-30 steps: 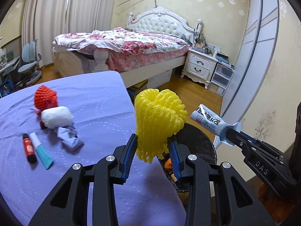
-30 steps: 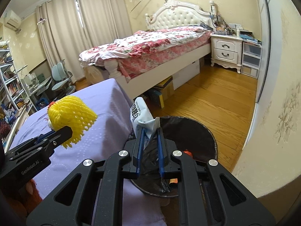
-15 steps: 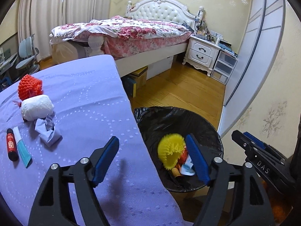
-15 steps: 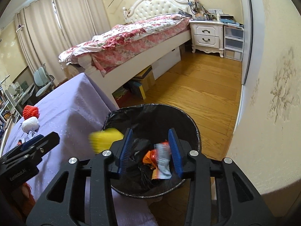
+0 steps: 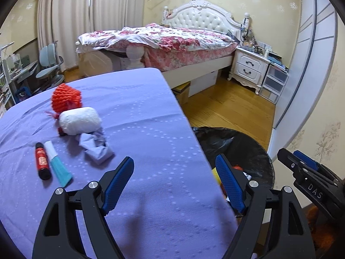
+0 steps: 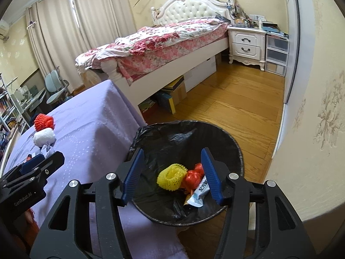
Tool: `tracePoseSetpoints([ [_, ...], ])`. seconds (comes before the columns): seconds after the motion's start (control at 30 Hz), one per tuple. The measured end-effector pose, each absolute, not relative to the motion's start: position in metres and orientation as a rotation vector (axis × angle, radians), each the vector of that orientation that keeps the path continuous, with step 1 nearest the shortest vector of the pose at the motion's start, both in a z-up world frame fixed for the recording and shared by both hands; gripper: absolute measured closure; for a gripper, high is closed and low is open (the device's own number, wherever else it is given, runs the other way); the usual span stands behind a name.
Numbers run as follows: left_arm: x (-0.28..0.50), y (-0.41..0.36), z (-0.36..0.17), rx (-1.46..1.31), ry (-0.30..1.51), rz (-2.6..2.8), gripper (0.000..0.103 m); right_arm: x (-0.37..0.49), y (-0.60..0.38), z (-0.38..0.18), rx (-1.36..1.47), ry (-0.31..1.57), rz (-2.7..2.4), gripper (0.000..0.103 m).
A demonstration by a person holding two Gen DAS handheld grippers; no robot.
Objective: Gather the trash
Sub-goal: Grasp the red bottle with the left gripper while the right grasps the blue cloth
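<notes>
We are opening both claws, and nothing is in them. The leftover trash [image 5: 79,120] is lying on the desk [image 5: 151,116], up and left of our left claw [image 5: 174,181], the nearer one.

The right gripper [image 5: 301,161] bears "DAS" in white on its side. The left gripper [image 6: 46,158] bears "GenRobot.AI". Print on the wrapper [image 6: 199,192] in the bin is unreadable.

Floral bed [image 5: 172,41], white nightstand [image 5: 250,69], wood floor [image 6: 237,103]
</notes>
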State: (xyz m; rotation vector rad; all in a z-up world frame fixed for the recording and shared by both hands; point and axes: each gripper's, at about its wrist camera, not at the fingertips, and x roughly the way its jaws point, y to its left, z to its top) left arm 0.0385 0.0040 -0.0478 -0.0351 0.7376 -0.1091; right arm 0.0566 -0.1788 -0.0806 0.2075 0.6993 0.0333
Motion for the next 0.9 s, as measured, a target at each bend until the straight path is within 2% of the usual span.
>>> tracePoseSetpoints([
  [0.1, 0.033, 0.022, -0.046, -0.041, 0.735, -0.069, 0.025, 0.057, -0.165, -0.078, 0.193, 0.706, 0.06, 0.045],
  [0.5, 0.01, 0.096, -0.052, -0.109, 0.746, 0.104, 0.025, 0.058, -0.083, -0.07, 0.102, 0.744, 0.255, 0.044],
  [0.7, 0.004, 0.133, -0.056, -0.146, 0.766, 0.191, 0.025, 0.062, -0.045, -0.069, 0.048, 0.77, 0.327, 0.039],
  [0.9, 0.005, 0.162, -0.06, -0.2, 0.786, 0.248, 0.025, 0.07, -0.009, -0.077, -0.04, 0.806, 0.367, 0.039],
])
